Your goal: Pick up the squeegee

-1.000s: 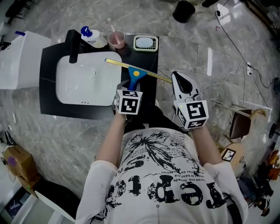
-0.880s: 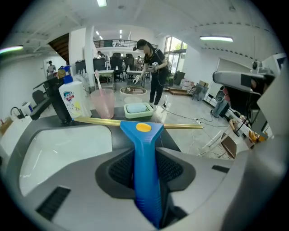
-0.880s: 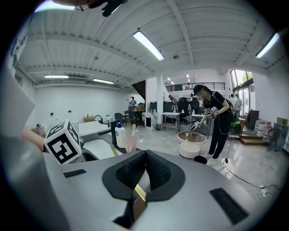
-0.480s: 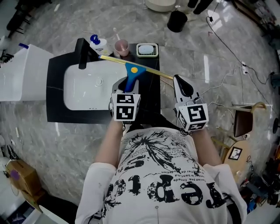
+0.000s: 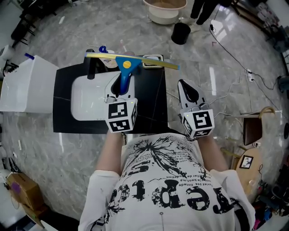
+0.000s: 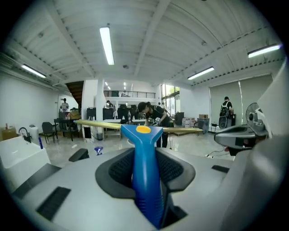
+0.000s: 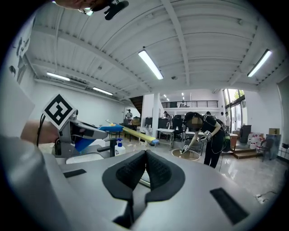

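The squeegee (image 5: 124, 67) has a blue handle with a yellow dot and a long yellow blade (image 5: 135, 59). My left gripper (image 5: 119, 90) is shut on the handle and holds it in the air over the white sink (image 5: 88, 101), blade lying level. In the left gripper view the blue handle (image 6: 146, 176) stands clamped between the dark pads, blade (image 6: 99, 125) across the top. My right gripper (image 5: 188, 92) hangs to the right of the counter, jaws together with nothing between them. The right gripper view shows its pads (image 7: 146, 173) closed and the squeegee (image 7: 131, 131) off to the left.
The black counter (image 5: 151, 94) carries the sink, a black tap (image 5: 92, 67), a soap bottle (image 5: 103, 50) and a soap dish (image 5: 153, 58). A white cabinet (image 5: 27, 85) stands left. A beige basin (image 5: 165, 10) and black bin (image 5: 180, 32) sit beyond. Cables (image 5: 230, 85) trail at right.
My left gripper has lifted the squeegee off the counter, and the blade has swung from slanted to level. The right gripper has risen a little.
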The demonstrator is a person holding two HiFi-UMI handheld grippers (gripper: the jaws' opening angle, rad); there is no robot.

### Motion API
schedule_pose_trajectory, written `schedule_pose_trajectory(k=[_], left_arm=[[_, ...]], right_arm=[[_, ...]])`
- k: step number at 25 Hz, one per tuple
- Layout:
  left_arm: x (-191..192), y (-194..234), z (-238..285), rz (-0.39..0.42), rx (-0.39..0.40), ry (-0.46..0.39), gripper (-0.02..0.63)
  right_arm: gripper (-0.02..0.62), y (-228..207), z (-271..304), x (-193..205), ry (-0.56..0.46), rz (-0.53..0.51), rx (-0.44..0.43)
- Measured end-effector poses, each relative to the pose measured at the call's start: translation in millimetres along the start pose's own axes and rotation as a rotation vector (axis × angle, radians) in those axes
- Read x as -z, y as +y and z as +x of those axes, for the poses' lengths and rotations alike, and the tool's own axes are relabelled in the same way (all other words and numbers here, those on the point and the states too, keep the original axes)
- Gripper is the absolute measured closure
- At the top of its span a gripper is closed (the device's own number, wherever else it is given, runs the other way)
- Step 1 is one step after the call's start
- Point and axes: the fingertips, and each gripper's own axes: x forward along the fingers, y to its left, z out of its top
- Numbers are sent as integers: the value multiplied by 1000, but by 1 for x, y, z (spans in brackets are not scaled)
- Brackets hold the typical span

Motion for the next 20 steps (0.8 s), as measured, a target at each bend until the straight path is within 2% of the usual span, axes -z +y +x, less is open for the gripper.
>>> schedule_pose_trajectory(k=[6,10,14,20], left_arm=[[-53,6,-24,-7,9,-193,466],[-73,3,-36,11,34,-283,465],[-81,-5,-45,20,52,-335,466],[-80,-9,-46,4,57,-335,466]], right_arm=[[580,-3,-8,-23,-75,-25,10],[580,-6,-10,-33,-103,-33,13],[581,-4,-13,-39,-123,-38,5],[581,-2,-18,-48,-148,-31,-8]])
